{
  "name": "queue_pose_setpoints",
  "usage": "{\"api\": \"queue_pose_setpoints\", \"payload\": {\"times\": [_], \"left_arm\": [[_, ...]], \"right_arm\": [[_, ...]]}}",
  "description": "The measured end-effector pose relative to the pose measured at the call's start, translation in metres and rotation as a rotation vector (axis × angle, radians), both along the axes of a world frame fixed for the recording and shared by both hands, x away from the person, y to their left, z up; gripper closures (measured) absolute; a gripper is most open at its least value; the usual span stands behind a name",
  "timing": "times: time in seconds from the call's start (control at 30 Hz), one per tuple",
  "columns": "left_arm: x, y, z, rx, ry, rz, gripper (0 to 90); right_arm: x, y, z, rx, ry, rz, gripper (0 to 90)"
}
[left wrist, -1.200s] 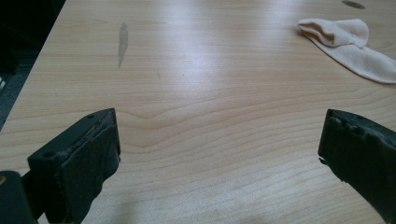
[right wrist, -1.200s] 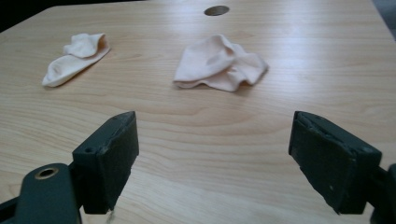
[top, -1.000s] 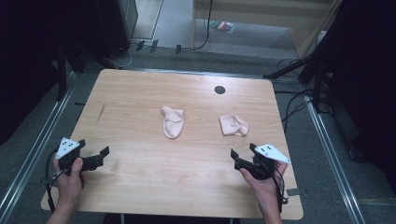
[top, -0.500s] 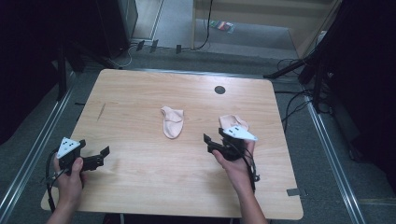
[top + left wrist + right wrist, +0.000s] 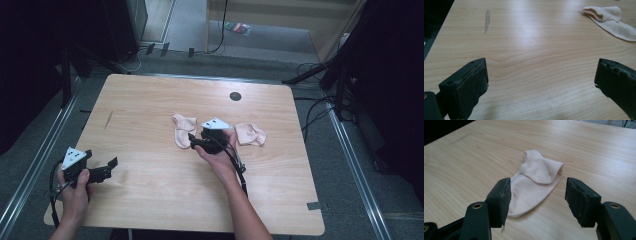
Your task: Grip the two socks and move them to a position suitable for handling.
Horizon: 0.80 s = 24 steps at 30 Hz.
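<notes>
The right tongs (image 5: 192, 141) hover just at the near end of the left sock (image 5: 182, 129), which lies flat on the desk (image 5: 150, 100) a little short of the round grommet hole (image 5: 235, 96) and to its left; a second sock (image 5: 250, 134) lies just beyond the right hand, below and slightly right of that hole. In the right gripper view the jaws have just been closing in, yet a clear gap stands between them, and the sock (image 5: 534, 185) lies between and ahead of them, untouched by either pad, so nothing is gripped. The step in hand looks like picking up this sock. To do it well, I would lower the tips until they brush the wood, straddle the toe end where the fabric lies thin and flat, then close firmly so that both layers are caught and not just the top one; a grip on the folded cuff nearer the hole would be bulkier and might slip. The left tongs (image 5: 107, 167) rest far from the hole, at the near left corner of the desk, jaws wide apart over bare wood in the left gripper view, holding nothing. Hard to make out: whether the right tips already touch the desk, how the sock's far cuff is folded, and whether its underside is doubled over. The second sock is partly masked by the right hand in the high view.
</notes>
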<state>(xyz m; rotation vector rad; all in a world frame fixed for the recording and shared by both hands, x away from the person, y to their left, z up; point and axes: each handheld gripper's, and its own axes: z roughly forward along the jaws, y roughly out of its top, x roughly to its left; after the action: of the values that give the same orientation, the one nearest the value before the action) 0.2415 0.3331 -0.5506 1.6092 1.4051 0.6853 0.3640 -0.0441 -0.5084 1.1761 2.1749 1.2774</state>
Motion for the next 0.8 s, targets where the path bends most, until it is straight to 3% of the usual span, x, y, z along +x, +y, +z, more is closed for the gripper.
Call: {"api": "queue_pose_setpoints", "payload": {"times": [0.3, 0.57, 0.8], "left_arm": [[0.000, 0.001, 0.000, -0.005, -0.001, -0.006, 0.0], [0.000, 0.000, 0.000, 0.002, 0.004, -0.013, 0.0], [0.000, 0.000, 0.000, -0.003, 0.005, -0.021, 0.0]], "right_arm": [[0.026, 0.031, -0.013, -0.043, 0.032, 0.035, 38.9], [0.045, 0.051, -0.026, -0.069, 0.055, 0.023, 34.8], [0.055, 0.057, -0.035, -0.081, 0.069, 0.011, 34.5]]}}
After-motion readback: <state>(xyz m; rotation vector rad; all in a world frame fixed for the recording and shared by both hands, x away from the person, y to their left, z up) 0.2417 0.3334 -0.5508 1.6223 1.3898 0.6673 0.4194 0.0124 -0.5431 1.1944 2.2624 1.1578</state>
